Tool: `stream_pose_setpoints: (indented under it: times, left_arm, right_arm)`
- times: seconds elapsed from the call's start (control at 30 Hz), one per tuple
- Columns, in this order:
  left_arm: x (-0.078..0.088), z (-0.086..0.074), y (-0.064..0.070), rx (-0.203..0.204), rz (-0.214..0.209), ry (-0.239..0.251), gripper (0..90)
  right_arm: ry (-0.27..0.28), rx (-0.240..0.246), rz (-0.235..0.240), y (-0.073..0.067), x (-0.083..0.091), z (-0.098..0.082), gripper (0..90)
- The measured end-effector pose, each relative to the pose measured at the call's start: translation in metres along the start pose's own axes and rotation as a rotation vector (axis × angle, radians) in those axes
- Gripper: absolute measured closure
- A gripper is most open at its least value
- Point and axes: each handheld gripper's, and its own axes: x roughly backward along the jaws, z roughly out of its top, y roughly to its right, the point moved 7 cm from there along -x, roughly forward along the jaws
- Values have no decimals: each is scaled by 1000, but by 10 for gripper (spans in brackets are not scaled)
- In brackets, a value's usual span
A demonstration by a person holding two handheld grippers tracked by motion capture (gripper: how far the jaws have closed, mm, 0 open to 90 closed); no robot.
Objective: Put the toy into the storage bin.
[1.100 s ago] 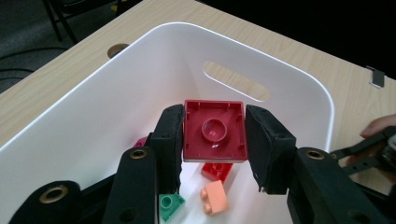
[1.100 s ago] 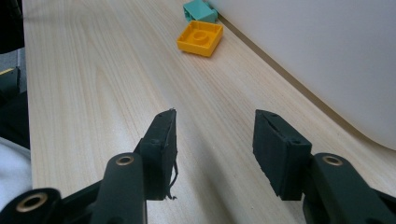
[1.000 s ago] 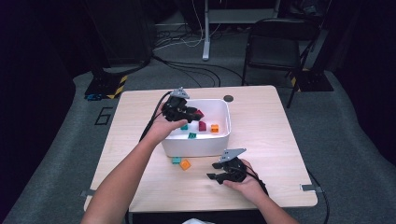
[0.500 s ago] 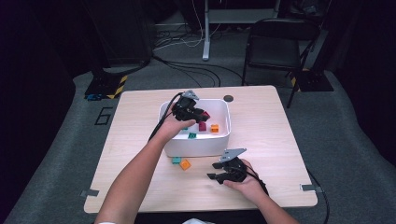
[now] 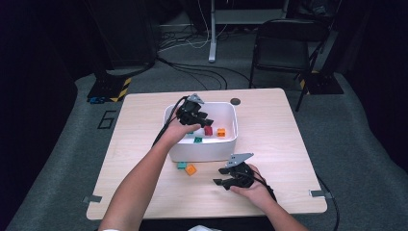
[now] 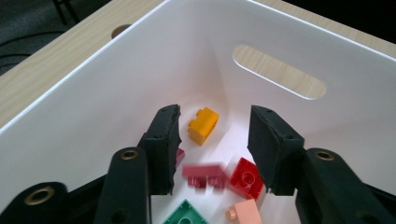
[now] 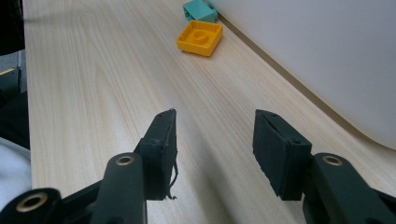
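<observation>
My left gripper (image 5: 199, 118) hangs inside the white bin (image 5: 202, 154). Its jaws have just been opening, and in the left gripper view they (image 6: 214, 140) stand apart. A blurred dark red brick (image 6: 205, 173) lies low between them, and neither pad touches it. On the bin floor around it lie a yellow brick (image 6: 203, 125), a red brick (image 6: 245, 177), a green one (image 6: 186, 215) and a peach one (image 6: 243, 213). My right gripper (image 5: 223, 182) rests open on the table in front of the bin, with nothing between its jaws (image 7: 215, 144).
A flat orange brick (image 5: 191, 169) and a teal brick (image 5: 182, 165) lie on the wooden table against the bin's front wall, ahead of the right gripper (image 7: 200, 38). A folding chair (image 5: 284, 48) stands beyond the table's far edge.
The left gripper has sunk lower into the bin and its jaws have spread. The dark red brick it held has come free. The right gripper has not moved.
</observation>
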Motion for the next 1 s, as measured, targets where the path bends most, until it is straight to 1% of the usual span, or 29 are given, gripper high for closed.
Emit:
stream_pose_setpoints:
  times: [0.07,0.13,0.17,0.2,0.27,0.33,0.37,0.43,0.5,0.7,0.73,0.83,0.9,0.93,1.0]
  left_arm:
    - [4,0,-1,2,1,5,519]
    - [8,1,-2,-3,10,12,518]
    - [12,2,-1,0,11,24,518]
    - [14,3,-1,1,10,31,518]
    - [23,6,0,-3,15,50,518]
    - [32,8,3,-3,9,71,515]
    - [37,9,4,-11,8,75,515]
    - [46,9,7,-4,0,92,516]
    - [56,8,10,-1,-6,92,525]
    - [78,3,19,-32,-9,98,529]
    - [81,2,21,-37,-9,103,528]
    - [89,0,26,-46,-15,108,526]
    - [94,-3,31,-46,-27,108,528]
    - [96,-4,34,-56,-30,111,528]
    - [98,-8,39,-64,-40,113,528]
  right_arm:
    - [0,7,2,-1,0,0,493]
    - [2,0,-1,-1,0,0,493]
    - [3,3,-2,0,0,1,492]
    - [0,-4,-2,0,0,0,493]
    - [-1,2,-3,0,0,0,493]
    - [1,0,-3,0,0,0,493]
    - [1,0,-3,0,0,0,493]
    - [1,0,-4,0,0,0,493]
    - [0,-1,-5,0,0,0,493]
    - [-5,9,0,-1,-1,0,492]
    - [-5,3,-2,-1,-2,0,492]
    - [-6,-2,-2,-1,-2,0,491]
    - [-6,-4,-1,-1,-2,0,491]
    - [-6,-4,-1,-1,-2,0,491]
    - [-5,-7,-1,-2,-2,0,490]
